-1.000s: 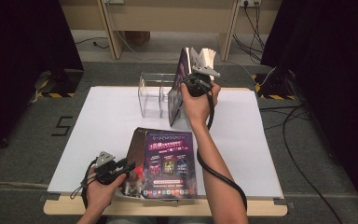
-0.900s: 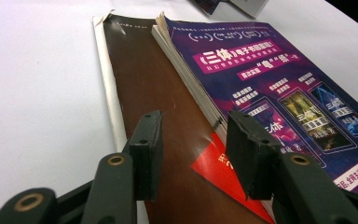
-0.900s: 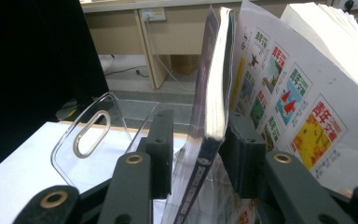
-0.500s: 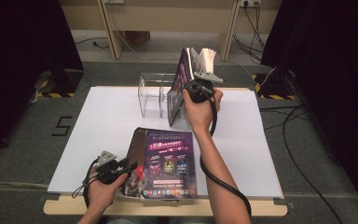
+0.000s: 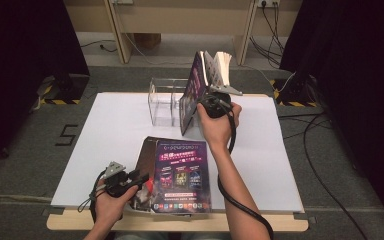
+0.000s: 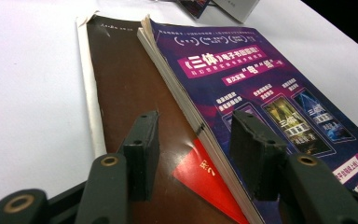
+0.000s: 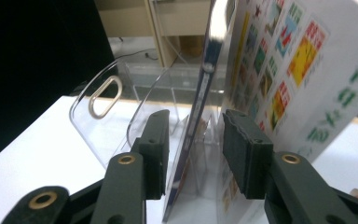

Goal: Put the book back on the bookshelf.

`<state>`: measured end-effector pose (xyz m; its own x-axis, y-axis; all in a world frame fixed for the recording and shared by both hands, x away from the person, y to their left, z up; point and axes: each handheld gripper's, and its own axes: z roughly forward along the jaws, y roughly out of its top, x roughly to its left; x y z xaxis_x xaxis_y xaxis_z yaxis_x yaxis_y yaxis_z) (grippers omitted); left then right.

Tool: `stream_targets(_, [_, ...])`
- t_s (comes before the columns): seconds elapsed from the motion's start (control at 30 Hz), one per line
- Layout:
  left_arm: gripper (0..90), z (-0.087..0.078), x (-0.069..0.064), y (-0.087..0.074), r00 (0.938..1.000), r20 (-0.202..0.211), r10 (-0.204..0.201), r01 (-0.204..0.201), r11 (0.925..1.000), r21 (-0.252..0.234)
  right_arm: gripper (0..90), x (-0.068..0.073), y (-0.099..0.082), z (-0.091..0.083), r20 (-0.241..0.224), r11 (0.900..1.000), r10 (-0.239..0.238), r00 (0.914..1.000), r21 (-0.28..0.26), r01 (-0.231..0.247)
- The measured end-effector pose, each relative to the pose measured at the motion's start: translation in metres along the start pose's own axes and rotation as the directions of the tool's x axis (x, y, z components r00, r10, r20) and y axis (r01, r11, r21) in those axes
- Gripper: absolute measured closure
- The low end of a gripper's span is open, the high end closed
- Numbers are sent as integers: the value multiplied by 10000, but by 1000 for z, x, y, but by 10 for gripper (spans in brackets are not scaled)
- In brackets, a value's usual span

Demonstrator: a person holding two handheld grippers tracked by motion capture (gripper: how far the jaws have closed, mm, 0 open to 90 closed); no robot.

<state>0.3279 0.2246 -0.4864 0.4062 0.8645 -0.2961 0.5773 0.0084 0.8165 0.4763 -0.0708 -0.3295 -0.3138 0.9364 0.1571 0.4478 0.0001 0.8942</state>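
Observation:
A clear acrylic rack point(image 5: 162, 102) point(image 7: 102, 116) stands at the back of the white table top point(image 5: 105, 135). An upright book point(image 5: 200, 75) leans in it, its pages fanned at the top. My right gripper point(image 7: 193, 119) point(image 5: 211, 100) is at that book; its jaws have just been opening, and the purple cover point(image 7: 205, 79) stands loose between them. A purple magazine point(image 5: 182, 172) point(image 6: 242, 74) lies flat near the front on a brown book point(image 5: 145, 155) point(image 6: 126, 79). My left gripper point(image 6: 193, 116) point(image 5: 139, 179) straddles the magazine's edge, its jaws just opening and not pressing.
The table's wooden front edge point(image 5: 180, 222) runs just below the flat books. The right gripper's cable point(image 5: 235, 200) hangs along the forearm. Cables point(image 5: 325, 150) lie on the floor at the right, and desk legs point(image 5: 117, 30) stand beyond the table.
The right gripper has drawn back a little toward the person, away from the upright book. The left hand and the flat books have kept still.

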Motion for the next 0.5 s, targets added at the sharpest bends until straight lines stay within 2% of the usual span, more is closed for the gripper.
stream_targets(0.5, [512, 5, -3, 0, 9999, 126, -16, 15, 9999, 102, 602, -9, -32, -8, -236, 9959, 64, 9997, 905, -42])
